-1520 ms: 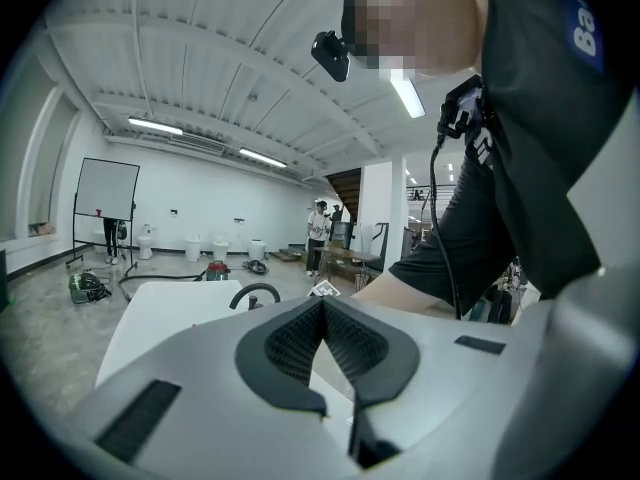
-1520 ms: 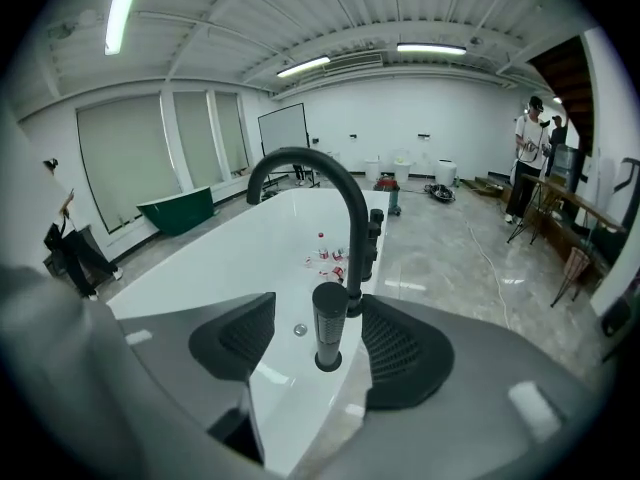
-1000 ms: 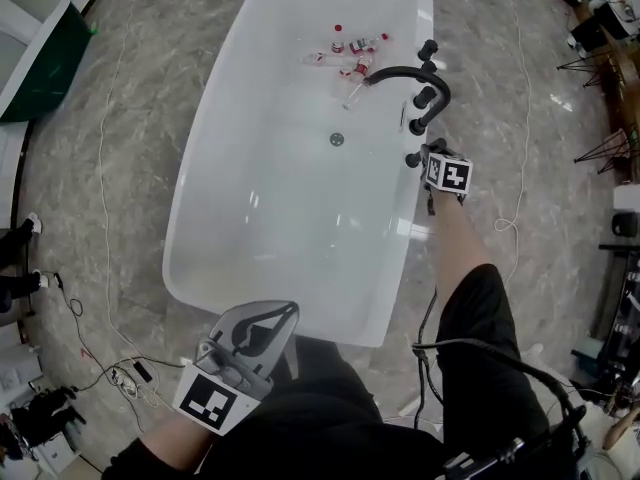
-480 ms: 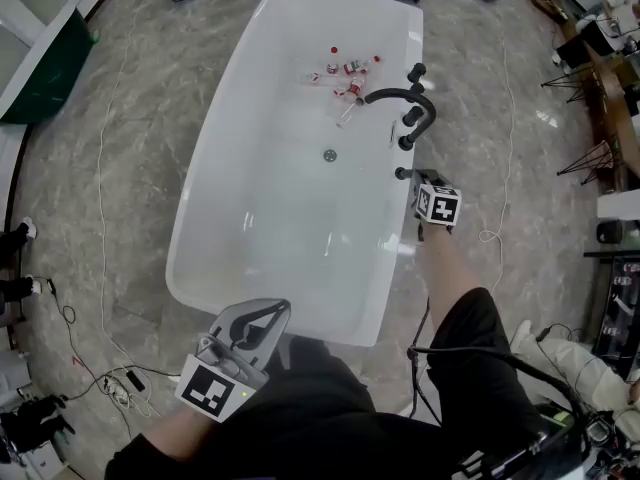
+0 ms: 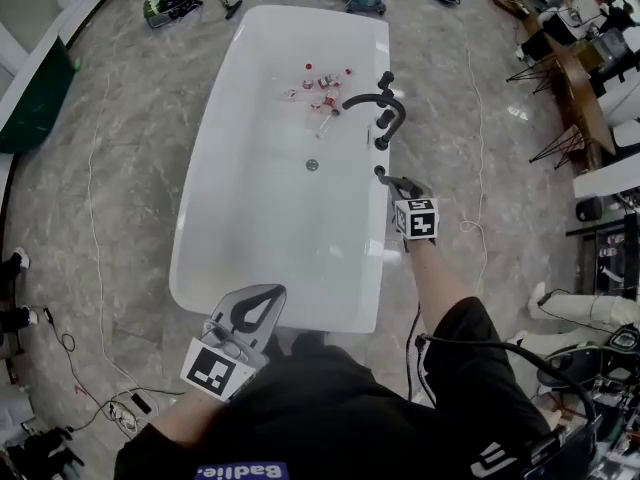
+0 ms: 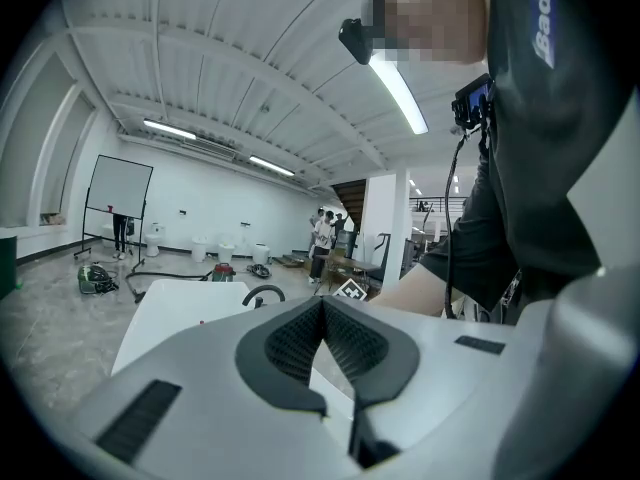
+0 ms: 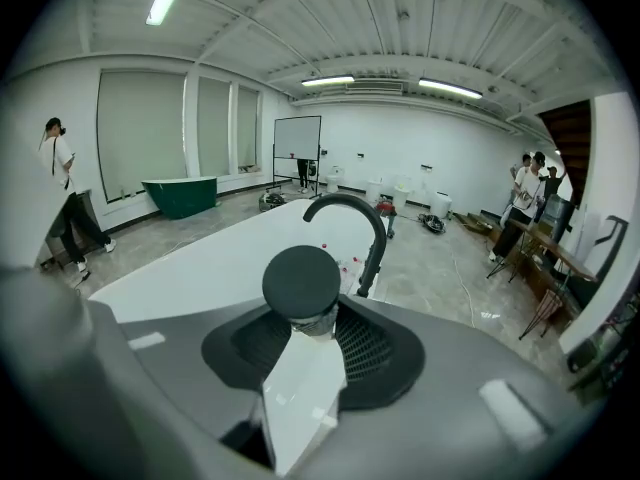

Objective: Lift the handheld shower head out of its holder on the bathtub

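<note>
As rt tongs (image 5: 395, 181) tightened on showerhead (image 7: 301, 280), it rose.

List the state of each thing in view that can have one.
right gripper: shut on the shower head; jaws have just been closing.
shower head: gripped below its round black top; lifted free or not, cannot tell.
left gripper: shut, empty.
faucet: no water running.
bathtub: unfilled.
small bottles: lying in the bathtub near the faucet.
</note>
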